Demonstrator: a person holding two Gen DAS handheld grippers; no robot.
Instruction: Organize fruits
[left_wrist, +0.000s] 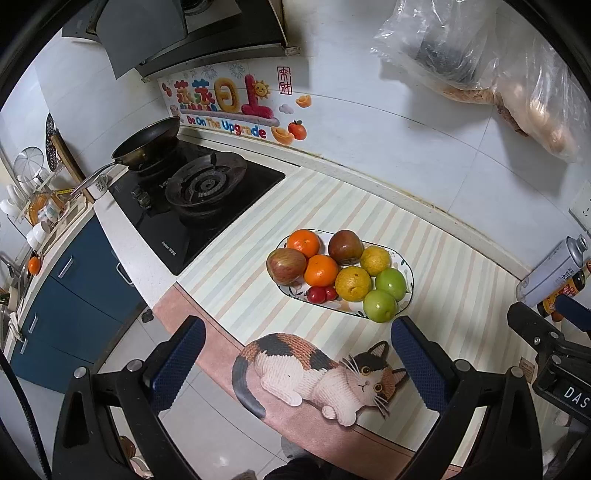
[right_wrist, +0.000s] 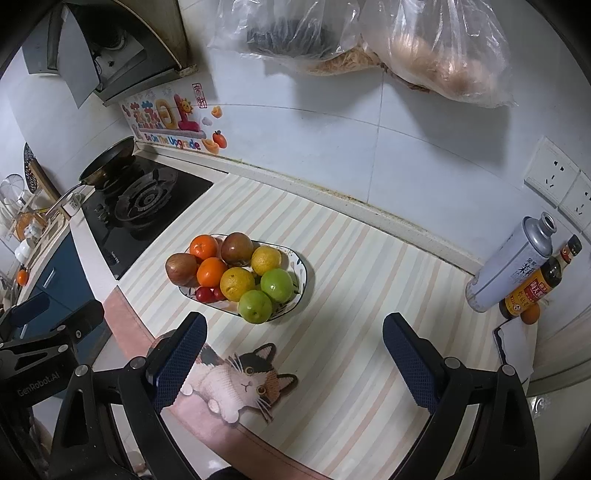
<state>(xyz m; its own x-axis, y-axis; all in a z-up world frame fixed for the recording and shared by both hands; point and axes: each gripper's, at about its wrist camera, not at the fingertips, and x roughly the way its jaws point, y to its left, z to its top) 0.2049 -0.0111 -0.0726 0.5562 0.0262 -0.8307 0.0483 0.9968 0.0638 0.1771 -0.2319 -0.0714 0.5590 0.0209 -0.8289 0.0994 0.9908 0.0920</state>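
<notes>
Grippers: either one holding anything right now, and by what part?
Nothing held. Left gripper and right gripper are both open and empty above the mat; all the fruit sits on the plate.

Both tools (left_wrist: 297, 356) (right_wrist: 293, 350) — jaws apparently wide

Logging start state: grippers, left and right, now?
Left gripper: open, holding nothing, short of the plate.
Right gripper: open, holding nothing.

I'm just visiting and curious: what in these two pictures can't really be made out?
- Plastic bags: contents blurred by film, cut off by the top edge in both views.
- Small red fruits: half hidden behind a yellow citrus; kind unclear.
- Bottle label: too small to read.
</notes>
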